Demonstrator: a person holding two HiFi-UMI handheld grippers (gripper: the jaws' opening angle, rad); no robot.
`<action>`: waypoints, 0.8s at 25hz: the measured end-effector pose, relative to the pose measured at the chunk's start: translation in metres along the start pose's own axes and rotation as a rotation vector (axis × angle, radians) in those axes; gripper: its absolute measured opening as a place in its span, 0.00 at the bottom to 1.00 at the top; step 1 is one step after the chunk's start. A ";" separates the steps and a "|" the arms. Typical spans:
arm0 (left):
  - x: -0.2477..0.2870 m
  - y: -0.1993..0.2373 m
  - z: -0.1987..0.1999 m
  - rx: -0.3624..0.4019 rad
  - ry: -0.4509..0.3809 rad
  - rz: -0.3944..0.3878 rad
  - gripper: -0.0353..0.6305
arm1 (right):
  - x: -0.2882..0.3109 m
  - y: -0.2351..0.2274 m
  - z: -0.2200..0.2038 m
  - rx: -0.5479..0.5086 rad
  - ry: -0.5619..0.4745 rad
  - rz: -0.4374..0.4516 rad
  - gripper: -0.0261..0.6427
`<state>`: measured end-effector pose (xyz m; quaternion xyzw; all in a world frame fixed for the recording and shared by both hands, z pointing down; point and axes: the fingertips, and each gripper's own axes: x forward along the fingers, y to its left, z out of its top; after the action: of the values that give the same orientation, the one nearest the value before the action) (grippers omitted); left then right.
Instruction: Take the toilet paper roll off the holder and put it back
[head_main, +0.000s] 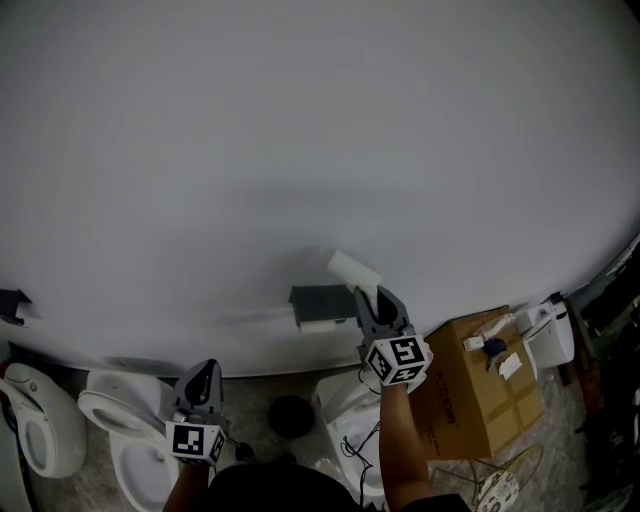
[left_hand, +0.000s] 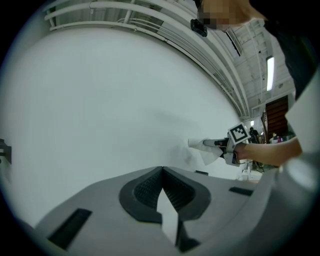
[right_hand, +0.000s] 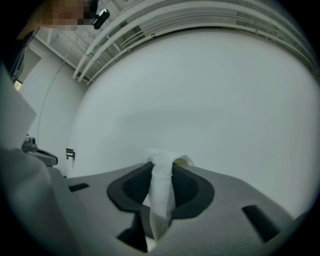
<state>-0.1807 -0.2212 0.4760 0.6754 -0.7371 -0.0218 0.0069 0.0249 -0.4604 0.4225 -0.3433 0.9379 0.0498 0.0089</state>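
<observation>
The white toilet paper roll (head_main: 352, 268) is held up against the white wall, just above and right of the grey wall holder (head_main: 318, 300). My right gripper (head_main: 378, 298) is shut on the roll, which is squashed flat between the pads (right_hand: 161, 185), with its cardboard core (right_hand: 184, 161) peeking out past the tips. In the left gripper view the right gripper (left_hand: 220, 144) shows at the right with the roll (left_hand: 204, 149) hanging from it. My left gripper (head_main: 205, 378) is lower and to the left, away from the holder, with its jaws shut (left_hand: 162, 171) and nothing between them.
Below on the floor stand white toilets (head_main: 130, 440) (head_main: 30, 420), a white cistern (head_main: 345, 405), a black round object (head_main: 290, 415) and a cardboard box (head_main: 480, 385) at the right. A small dark fixture (head_main: 12, 305) sits on the wall at far left.
</observation>
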 end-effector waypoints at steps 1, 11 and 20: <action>0.000 0.000 0.000 0.000 -0.001 0.001 0.06 | 0.001 -0.001 -0.004 0.002 0.007 -0.001 0.20; -0.006 0.005 -0.001 -0.005 0.004 0.010 0.06 | 0.010 0.000 -0.052 0.085 0.093 0.007 0.19; -0.012 0.004 -0.001 -0.006 0.000 0.014 0.06 | 0.020 0.007 -0.095 0.095 0.211 0.023 0.18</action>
<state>-0.1835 -0.2085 0.4774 0.6703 -0.7416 -0.0238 0.0092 0.0071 -0.4770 0.5171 -0.3351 0.9387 -0.0312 -0.0742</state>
